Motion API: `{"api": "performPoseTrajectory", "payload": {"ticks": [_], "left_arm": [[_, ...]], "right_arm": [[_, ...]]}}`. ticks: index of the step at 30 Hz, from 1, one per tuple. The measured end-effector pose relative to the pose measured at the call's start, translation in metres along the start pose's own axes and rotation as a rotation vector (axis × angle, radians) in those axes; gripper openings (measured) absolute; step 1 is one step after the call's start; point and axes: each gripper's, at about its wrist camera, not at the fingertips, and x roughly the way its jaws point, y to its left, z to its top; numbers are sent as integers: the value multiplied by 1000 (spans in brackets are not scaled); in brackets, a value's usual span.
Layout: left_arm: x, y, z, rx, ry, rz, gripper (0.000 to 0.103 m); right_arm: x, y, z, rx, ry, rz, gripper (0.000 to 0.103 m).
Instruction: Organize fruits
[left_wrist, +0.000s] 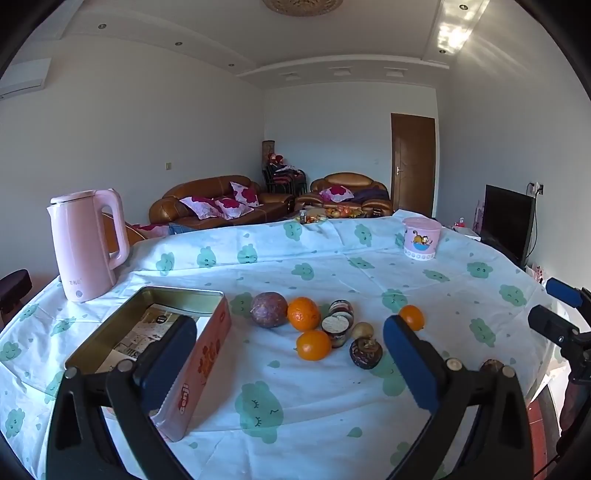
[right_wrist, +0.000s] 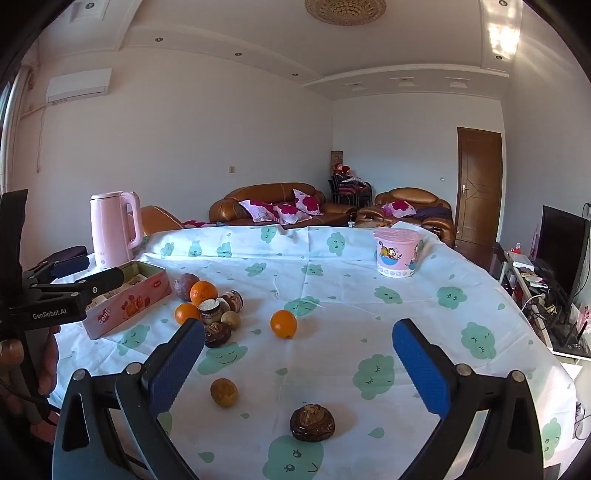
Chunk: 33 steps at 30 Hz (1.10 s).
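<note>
both sets of jaws stand wide open with nothing between the pads. the left gripper (left_wrist: 291, 354) hangs over the worktop (left_wrist: 461, 306), the fruit cluster (left_wrist: 314, 325) lying just ahead between its jaws and the open pink tin (left_wrist: 207, 339) by the left one. the right gripper (right_wrist: 299, 350) has a lone orange (right_wrist: 283, 324) ahead. only the right view shows a yellowish fruit (right_wrist: 224, 392) and a dark brown fruit (right_wrist: 312, 421) lying low between its jaws.

White cloth (right_wrist: 332, 280) printed with green clouds; oranges (left_wrist: 303, 314) orange, tin (left_wrist: 207, 350) pink, kettle (left_wrist: 86, 243) pink, pads (right_wrist: 177, 365) blue.
</note>
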Motion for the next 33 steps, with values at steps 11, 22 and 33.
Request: {"api": "performPoseTrajectory", "payload": {"ticks": [11, 22, 33], "left_arm": [[-1, 0, 0, -1, -2, 7, 103], [-1, 2, -3, -3, 7, 9, 103], [2, 5, -6, -5, 14, 13, 103]], "right_arm": [[4, 11, -3, -15, 4, 26, 102], [8, 12, -6, -5, 8, 36, 102], [9, 15, -8, -8, 17, 44, 102]]}}
